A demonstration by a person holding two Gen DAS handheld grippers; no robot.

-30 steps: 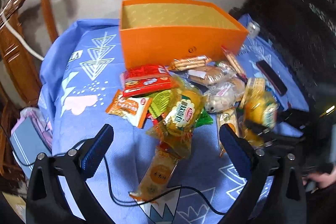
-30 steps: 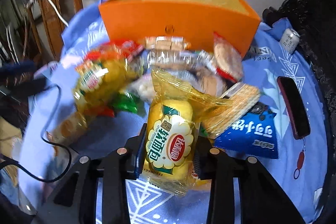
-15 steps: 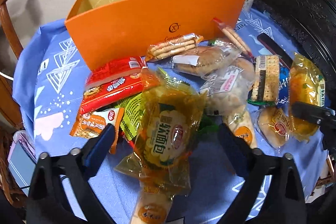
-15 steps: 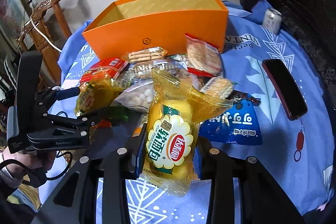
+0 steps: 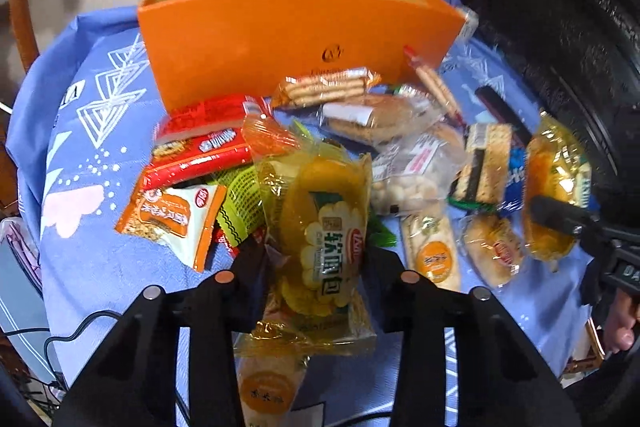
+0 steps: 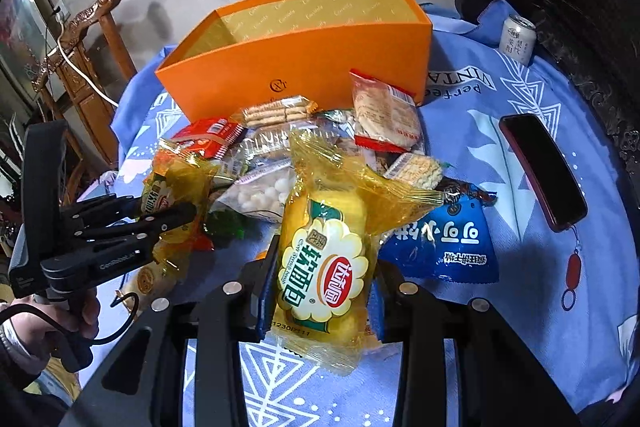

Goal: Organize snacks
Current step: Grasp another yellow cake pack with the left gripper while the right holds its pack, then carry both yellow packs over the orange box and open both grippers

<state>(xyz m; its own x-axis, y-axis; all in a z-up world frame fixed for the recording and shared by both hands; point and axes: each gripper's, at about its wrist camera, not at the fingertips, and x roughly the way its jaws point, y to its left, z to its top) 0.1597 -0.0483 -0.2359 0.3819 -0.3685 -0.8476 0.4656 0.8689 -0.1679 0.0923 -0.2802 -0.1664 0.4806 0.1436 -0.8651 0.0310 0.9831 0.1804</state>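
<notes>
Snacks: pile before orange box [image 6: 304, 67] | left gripper [image 5: 316, 263] fingers clamped on yellow bread pack [image 5: 324, 227] | right gripper [image 6: 320, 275] fingers clamped on second bread pack [image 6: 324, 267]

Both fisheye views look forward and down along their own fingers, close over the snack pile [image 5: 360, 155] on the blue cloth [image 6: 500, 99]; each faces the orange box [image 5: 280, 39] at the far side; the left view sits left of the pile, the right view right; each catches the other gripper at its edge.
</notes>
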